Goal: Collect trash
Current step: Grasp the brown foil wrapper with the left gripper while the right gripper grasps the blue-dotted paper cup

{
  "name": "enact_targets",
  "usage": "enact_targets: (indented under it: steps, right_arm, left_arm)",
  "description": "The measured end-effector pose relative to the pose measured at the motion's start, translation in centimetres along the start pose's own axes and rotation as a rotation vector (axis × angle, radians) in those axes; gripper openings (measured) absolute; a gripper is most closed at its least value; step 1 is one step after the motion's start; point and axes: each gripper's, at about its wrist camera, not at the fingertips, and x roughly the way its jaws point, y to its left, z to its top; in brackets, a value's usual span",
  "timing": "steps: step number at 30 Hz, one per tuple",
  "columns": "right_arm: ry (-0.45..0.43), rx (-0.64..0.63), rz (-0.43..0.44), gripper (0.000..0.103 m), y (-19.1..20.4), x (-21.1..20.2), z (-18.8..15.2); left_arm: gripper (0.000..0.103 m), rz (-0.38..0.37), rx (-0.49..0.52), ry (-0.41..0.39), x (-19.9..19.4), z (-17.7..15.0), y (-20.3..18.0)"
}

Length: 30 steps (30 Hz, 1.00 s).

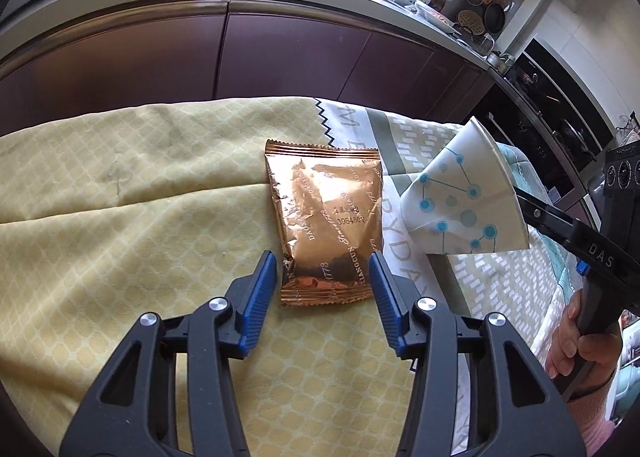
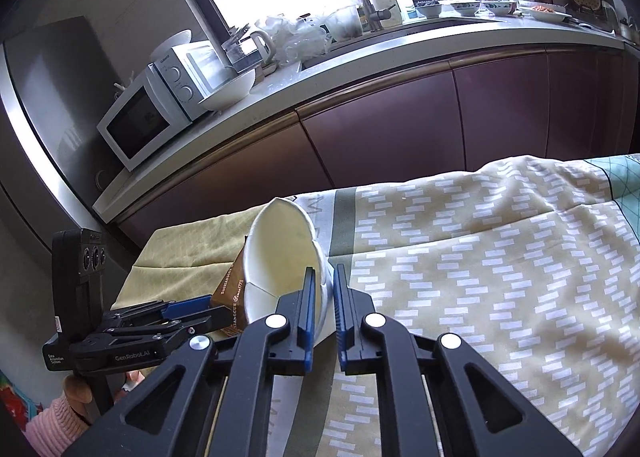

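Note:
A copper foil snack wrapper lies flat on the cloth-covered table. My left gripper is open, its blue fingers on either side of the wrapper's near end, just above it. A crushed white paper cup with blue dots hangs above the table to the right of the wrapper. My right gripper is shut on the cup's wall, one finger inside the mouth. The wrapper shows partly behind the cup in the right wrist view, with the left gripper beside it.
A kitchen counter with purple cabinets runs behind the table. It holds a microwave, a white bowl, a tap and dishes. The patterned cloth stretches to the right. An oven stands at far right.

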Motion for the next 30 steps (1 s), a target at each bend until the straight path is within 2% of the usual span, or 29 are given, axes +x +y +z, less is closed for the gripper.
enact_targets:
  steps: [3, 8, 9, 10, 19, 30]
  right_arm:
    - [0.004, 0.01, 0.009, 0.005, -0.4, -0.1, -0.4]
    - [0.0, 0.028, 0.031, 0.004, -0.9, -0.6, -1.2]
    - [0.0, 0.03, 0.033, 0.004, -0.9, -0.6, -1.3]
    - [0.0, 0.033, 0.037, 0.004, -1.0, -0.7, -1.4]
    - [-0.014, 0.087, 0.094, 0.003, -1.4, -0.9, -1.8]
    - [-0.027, 0.122, 0.161, 0.003, -1.3, -1.6, -2.7]
  left_arm:
    - [0.028, 0.003, 0.01, 0.012, 0.3, -0.2, -0.4]
    - [0.023, 0.031, 0.023, 0.0, 0.1, -0.6, -0.7]
    - [0.02, 0.036, 0.027, -0.005, 0.0, -0.7, -0.7]
    - [0.011, 0.044, 0.033, -0.009, -0.1, -0.7, -0.8]
    - [0.008, 0.053, 0.044, -0.032, -0.9, -1.7, -1.0]
    - [0.007, 0.053, 0.039, -0.098, -5.2, -3.7, -0.7]
